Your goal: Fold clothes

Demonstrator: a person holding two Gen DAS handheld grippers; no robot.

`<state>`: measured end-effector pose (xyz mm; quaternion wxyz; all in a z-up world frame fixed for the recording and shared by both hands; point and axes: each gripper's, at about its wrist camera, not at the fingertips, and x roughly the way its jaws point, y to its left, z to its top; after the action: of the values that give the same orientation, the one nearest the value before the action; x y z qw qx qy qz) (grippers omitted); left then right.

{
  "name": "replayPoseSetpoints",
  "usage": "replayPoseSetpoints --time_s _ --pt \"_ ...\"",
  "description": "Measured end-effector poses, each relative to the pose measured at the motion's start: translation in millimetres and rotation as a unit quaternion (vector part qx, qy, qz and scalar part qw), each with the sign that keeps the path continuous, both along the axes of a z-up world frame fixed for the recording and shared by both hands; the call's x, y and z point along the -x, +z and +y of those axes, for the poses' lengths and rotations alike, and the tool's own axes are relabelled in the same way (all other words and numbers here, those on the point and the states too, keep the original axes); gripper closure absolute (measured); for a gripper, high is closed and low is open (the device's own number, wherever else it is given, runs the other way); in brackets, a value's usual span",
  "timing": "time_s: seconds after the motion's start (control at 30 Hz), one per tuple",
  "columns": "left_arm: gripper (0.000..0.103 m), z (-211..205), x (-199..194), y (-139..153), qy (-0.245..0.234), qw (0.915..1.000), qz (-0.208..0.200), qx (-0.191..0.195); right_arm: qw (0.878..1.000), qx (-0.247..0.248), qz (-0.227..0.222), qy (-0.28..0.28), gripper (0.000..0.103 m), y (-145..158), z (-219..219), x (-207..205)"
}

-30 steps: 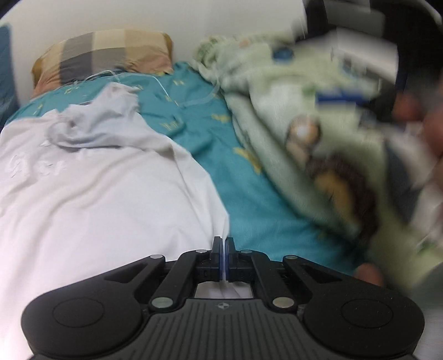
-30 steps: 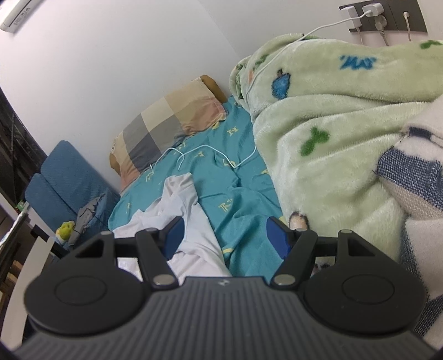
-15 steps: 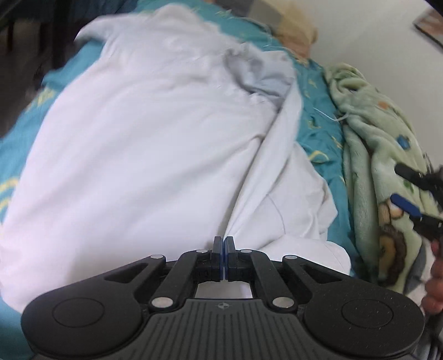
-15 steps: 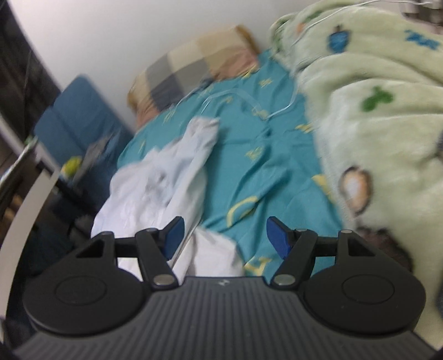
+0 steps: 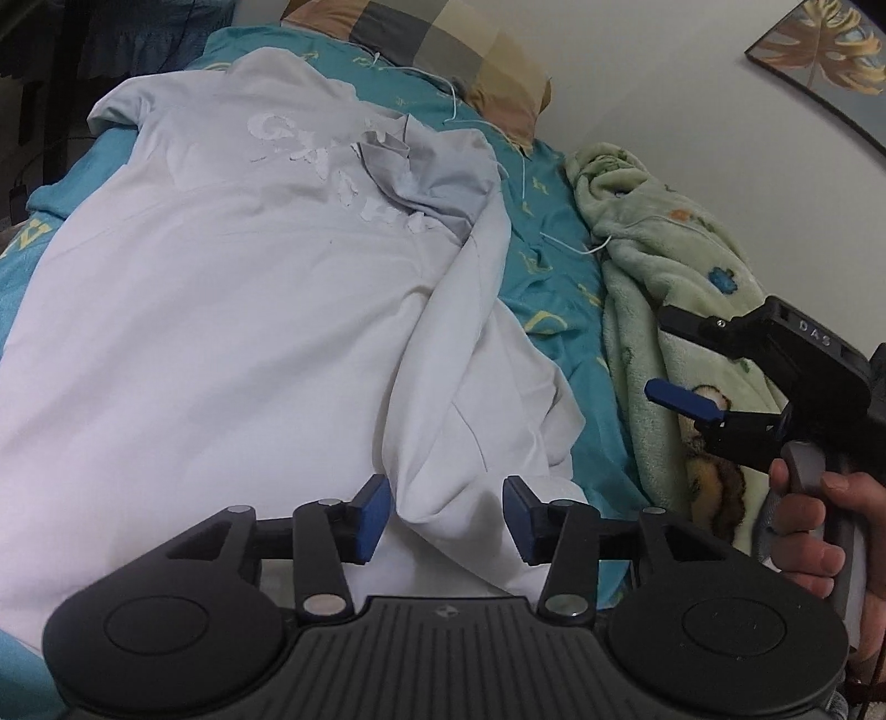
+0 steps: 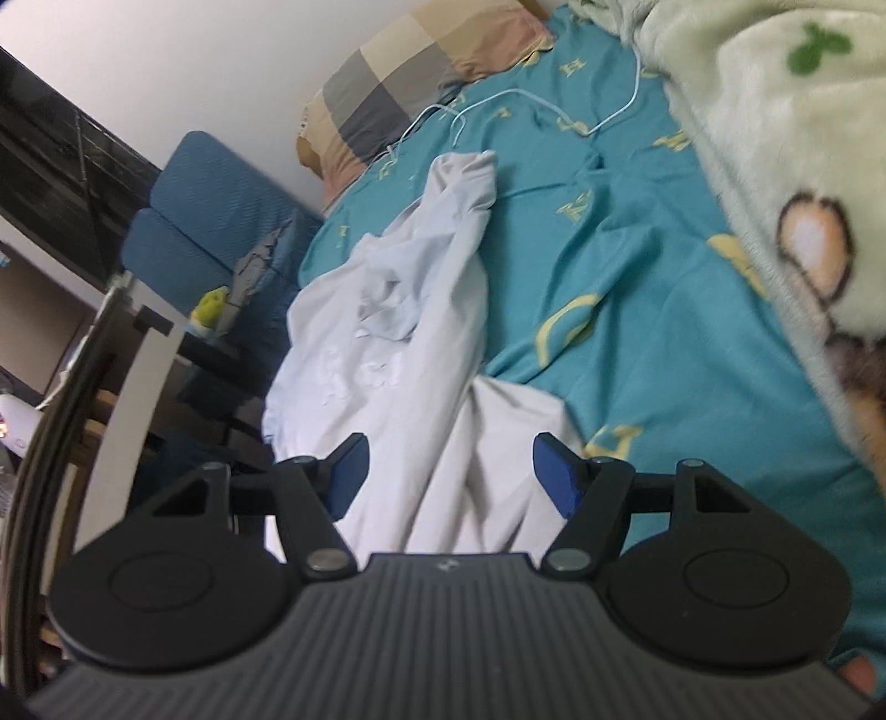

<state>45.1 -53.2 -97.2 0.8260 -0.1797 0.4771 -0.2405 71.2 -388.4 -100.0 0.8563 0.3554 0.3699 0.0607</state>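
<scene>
Release is what has just happened: the left gripper [image 5: 447,518], which a second ago was pinched tight on the hem of the white shirt [image 5: 232,310], has been opening its jaws, and now they stand apart with a loose ridge of cloth rising between them, the pads not pressing on it. Compared with the earlier view, the shirt has been dragged across the teal bedsheet [image 5: 559,310] and now lies spread over most of it, collar end toward the checked pillow [image 5: 443,44], one side already turned over in a long fold that runs down toward the left gripper.

Beside the shirt, on the side of the green fleece blanket [image 5: 664,288], the right gripper [image 6: 449,476] hovers with its jaws wide apart and nothing in them; a hand [image 5: 819,526] grips its handle. It looks down over the folded edge of the shirt.

I would judge the laying-out and first side fold finished, with the next fold not yet begun. The crumpled grey patch near the collar may need smoothing first.
</scene>
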Motion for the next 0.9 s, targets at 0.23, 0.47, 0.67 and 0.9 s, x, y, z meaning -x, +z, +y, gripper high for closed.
replayPoseSetpoints --time_s 0.23,0.47,0.67,0.9 --pt "0.055 13 -4 -1 0.021 0.9993 0.004 0.032 0.995 0.038 0.015 0.089 0.034 -5 40 -9" --pt "0.050 41 -6 13 0.074 0.9958 -0.013 0.052 0.985 0.083 0.023 0.150 0.035 -13 81 -15" --pt "0.040 47 -33 41 0.084 0.9945 -0.055 -0.027 0.981 0.133 -0.020 0.138 0.035 9 84 -25" --pt "0.029 37 -132 65 0.053 0.9784 -0.131 -0.151 0.967 0.188 -0.089 0.149 0.035 38 102 -104"
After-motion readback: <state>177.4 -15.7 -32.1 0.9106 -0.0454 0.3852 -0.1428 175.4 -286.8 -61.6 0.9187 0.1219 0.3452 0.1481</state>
